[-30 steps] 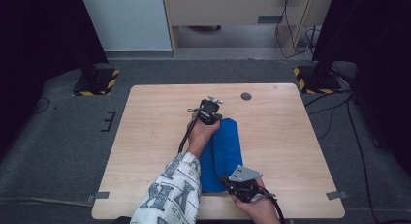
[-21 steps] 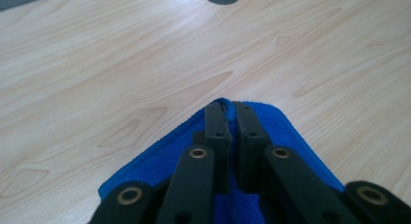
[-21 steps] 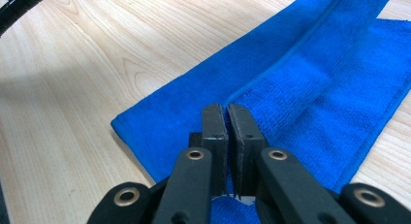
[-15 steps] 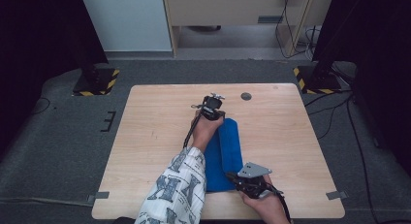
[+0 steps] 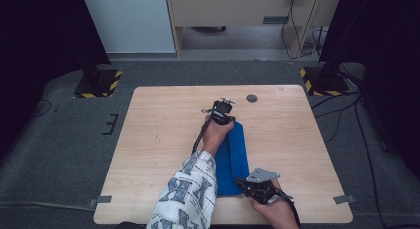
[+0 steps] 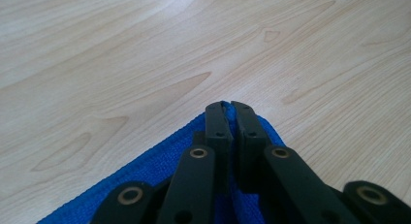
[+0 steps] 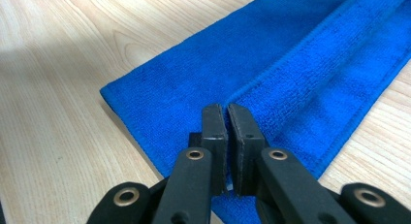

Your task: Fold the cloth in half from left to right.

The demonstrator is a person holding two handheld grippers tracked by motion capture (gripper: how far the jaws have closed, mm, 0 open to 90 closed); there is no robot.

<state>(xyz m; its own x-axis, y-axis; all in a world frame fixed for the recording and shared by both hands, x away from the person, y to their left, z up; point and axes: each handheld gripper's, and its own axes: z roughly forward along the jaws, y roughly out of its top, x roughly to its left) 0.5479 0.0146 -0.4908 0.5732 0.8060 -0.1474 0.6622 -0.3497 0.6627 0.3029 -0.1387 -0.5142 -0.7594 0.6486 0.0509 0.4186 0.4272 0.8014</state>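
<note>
Blue towel (image 5: 233,157) lies folded into a long strip on the wooden table (image 5: 158,140), running from near the table's middle toward the person's edge, a bit right of centre in the high view. Left gripper (image 5: 224,121) sits at the far end of the strip, with the left hand (image 5: 215,135) and its patterned sleeve (image 5: 190,197) stretched across the table to reach it. Right gripper (image 5: 242,181) is at the near end of the strip, close to the table's front edge, grey 3-cornered plate (image 5: 262,175) on top.

Left gripper view: the 2 black jaws are pinched together on a far corner of the towel (image 6: 165,166), a thin sliver of blue fabric showing between the tips; bare wood beyond. So the left gripper (image 6: 227,107) is clamped on that corner.

Right gripper view: the right gripper (image 7: 226,110) has its jaws nearly together (just a narrow slit between them), tips sitting right at a hemmed edge of the towel (image 7: 271,64) where 1 layer overlaps another. Fabric seems nipped low between the jaws, though the contact itself is hard to make out. The strip runs away diagonally toward the upper right of that view, its near short edge lying on the wood at left.

Small dark round disc (image 5: 251,98) on the table past the towel's far end, apart from it
</note>
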